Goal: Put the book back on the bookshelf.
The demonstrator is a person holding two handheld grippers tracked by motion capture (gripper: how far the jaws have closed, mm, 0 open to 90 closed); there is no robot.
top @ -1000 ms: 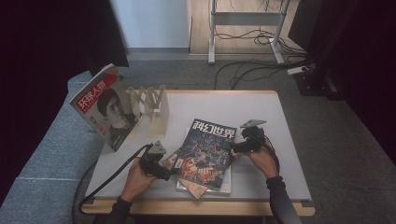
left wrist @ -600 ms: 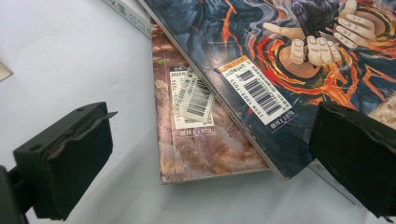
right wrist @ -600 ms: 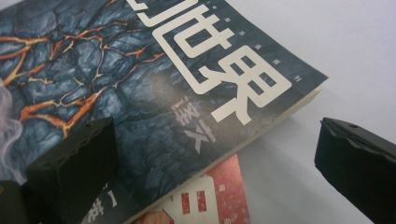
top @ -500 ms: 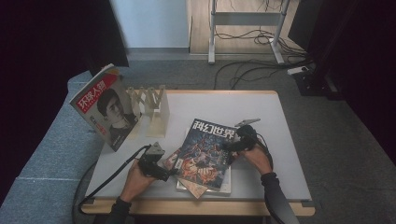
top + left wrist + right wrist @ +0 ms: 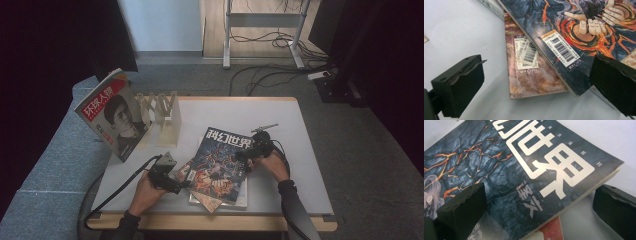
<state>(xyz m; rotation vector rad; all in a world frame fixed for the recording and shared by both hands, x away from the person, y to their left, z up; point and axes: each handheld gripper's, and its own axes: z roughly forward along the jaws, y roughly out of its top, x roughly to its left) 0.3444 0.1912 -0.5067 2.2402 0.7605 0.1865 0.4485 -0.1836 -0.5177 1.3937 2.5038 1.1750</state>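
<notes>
A dark science-fiction magazine (image 5: 222, 162) lies face up on top of a small stack at about six o'clock on the white desk (image 5: 280, 120), tilted so that its title end points to one o'clock. The left gripper (image 5: 175, 184) sits at the stack's eight o'clock corner, its jaws spread wide; in the left gripper view the magazine's barcode corner (image 5: 564, 50) lies between them, overhanging a brown-covered magazine (image 5: 531, 77) beneath, whose lower edge lies flat on the desk. The right gripper (image 5: 240, 156) is at the magazine's three o'clock edge, jaws also spread, one over the cover and one beyond the edge; in the right gripper view that edge is raised clear of the desk and a red cover (image 5: 551, 230) shows under it. Bare desk lies open to the right of the stack and toward twelve o'clock. At ten o'clock a wooden rack (image 5: 160, 112) stands, with a portrait magazine (image 5: 112, 115) leaning upright just beside it at the desk's left edge.
</notes>
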